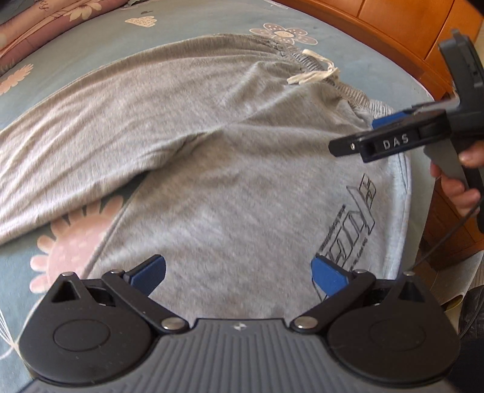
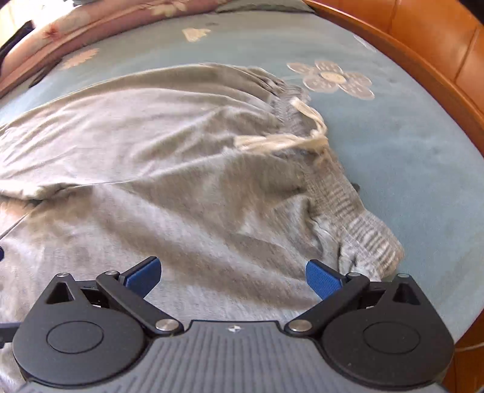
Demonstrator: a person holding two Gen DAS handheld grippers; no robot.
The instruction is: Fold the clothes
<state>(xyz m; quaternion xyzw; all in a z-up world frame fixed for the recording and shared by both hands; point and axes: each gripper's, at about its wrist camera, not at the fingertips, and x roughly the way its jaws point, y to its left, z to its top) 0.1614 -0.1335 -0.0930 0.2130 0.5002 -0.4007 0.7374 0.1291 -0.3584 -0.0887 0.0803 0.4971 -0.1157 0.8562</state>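
While both grippers' fingers (image 1: 328, 276) gape wide, wrinkled grey sweatpants (image 1: 211, 169) sprawl, white drawstring (image 1: 314, 75) knotted.

A bed is covered by a blue-grey sheet (image 1: 193, 33) printed with flowers: a pale grey-white one (image 1: 282, 33) near the far edge and a large pink one (image 1: 75, 241) close by on the left. A pink floral quilt (image 1: 45, 21) lies bunched along the far left side of the bed. An orange-brown wooden bed frame (image 2: 423, 69) curves along the right edge of the mattress.
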